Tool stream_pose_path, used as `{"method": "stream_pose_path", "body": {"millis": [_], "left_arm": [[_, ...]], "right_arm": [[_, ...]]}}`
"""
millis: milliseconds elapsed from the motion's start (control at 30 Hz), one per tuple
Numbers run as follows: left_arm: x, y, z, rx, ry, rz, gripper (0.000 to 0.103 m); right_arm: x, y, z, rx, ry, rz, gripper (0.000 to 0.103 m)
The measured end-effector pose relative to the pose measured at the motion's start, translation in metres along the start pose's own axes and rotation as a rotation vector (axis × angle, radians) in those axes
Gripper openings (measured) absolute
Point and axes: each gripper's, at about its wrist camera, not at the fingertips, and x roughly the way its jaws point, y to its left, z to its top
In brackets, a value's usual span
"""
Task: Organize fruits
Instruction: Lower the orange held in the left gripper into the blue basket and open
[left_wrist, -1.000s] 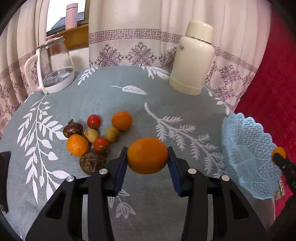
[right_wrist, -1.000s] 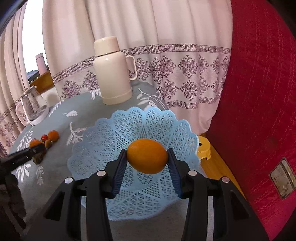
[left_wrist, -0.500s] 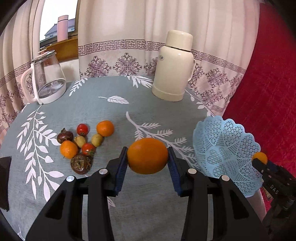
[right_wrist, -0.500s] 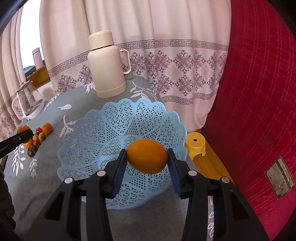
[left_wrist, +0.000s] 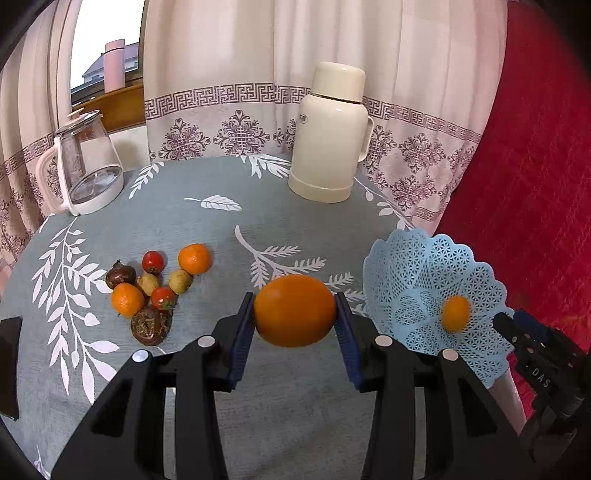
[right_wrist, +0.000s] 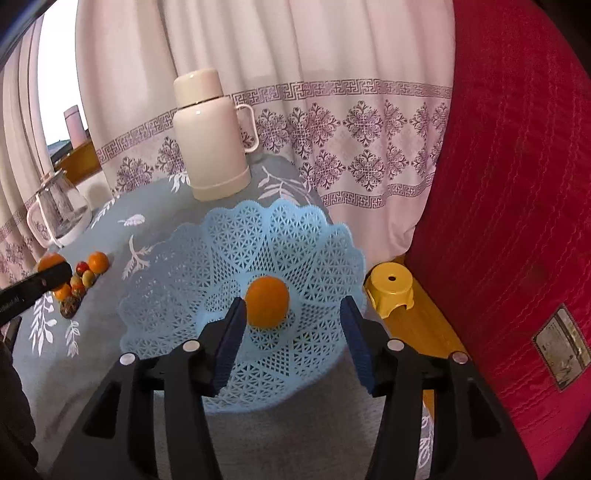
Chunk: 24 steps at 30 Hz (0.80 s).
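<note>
Jaws of your right gripper (right_wrist: 291, 328) have just been opening and now stand apart, with nothing pressed between the blue pads; the small orange (right_wrist: 267, 301) lies beyond them in the middle of the blue lattice basket (right_wrist: 207, 258). Your left gripper (left_wrist: 294, 320) is clamped on a large orange (left_wrist: 294, 311), held above the leaf-patterned tablecloth (left_wrist: 207, 229) just left of the basket. Further left sits the loose fruit cluster (left_wrist: 155, 284): 2 small oranges, 2 red tomatoes and several brownish pieces. At the table's far edge stand a cream thermos (left_wrist: 330, 134) and a glass kettle (left_wrist: 86, 164).
</note>
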Motion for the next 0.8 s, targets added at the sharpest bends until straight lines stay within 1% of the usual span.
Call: {"method": "stream_pose_path", "body": {"millis": [400,600,800], "left_arm": [[0.007,-0.034,0.004,0.058,0.01,-0.066,0.044],[0.022,-0.055,0.0,0.088,0.043,-0.11,0.043],[0.034,-0.083,-0.01,0.15,0.071,-0.147,0.044]], "right_arm": [[-0.013,-0.011,0.008,0.05,-0.049,-0.005,0.054],[-0.013,-0.014,0.009,0.064,-0.054,-0.009,0.054],[-0.01,-0.015,0.008,0.067,-0.048,-0.012,0.055]]}}
